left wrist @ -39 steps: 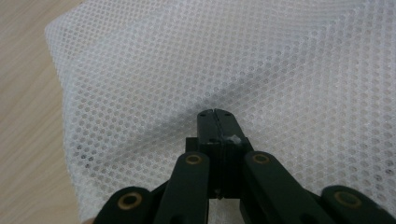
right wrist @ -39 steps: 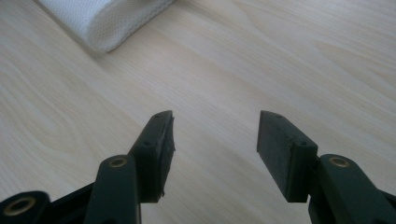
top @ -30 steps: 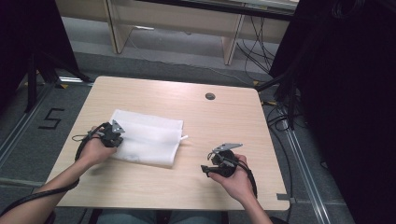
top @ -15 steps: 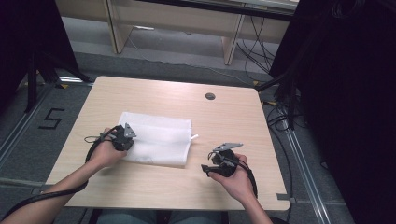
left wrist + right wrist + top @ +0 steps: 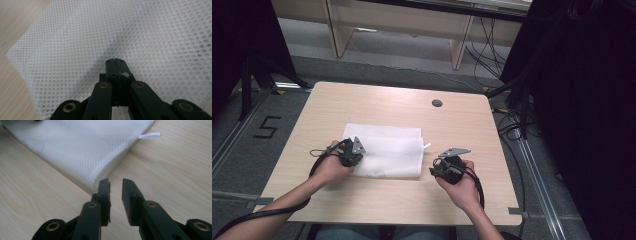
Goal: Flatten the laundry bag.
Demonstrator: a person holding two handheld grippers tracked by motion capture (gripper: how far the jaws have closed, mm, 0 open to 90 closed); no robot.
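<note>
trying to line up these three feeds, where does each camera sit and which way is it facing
High view: fixed above the person's side, looking forward and down on the table; both forearms, left gripper and right gripper show.
Left gripper view: rides the left gripper, looking along its shut jaws down at the white mesh bag.
Right gripper view: rides the right gripper, looking low across the table past the bag's corner; its jaws, just closing, stand apart with nothing between.
Shared: all three see the mesh bag.

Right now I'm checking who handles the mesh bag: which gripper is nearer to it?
Left. The left gripper sits over the mesh bag's left part, jaws shut above the mesh. The right gripper is just off the bag's near right corner, over bare table.
</note>
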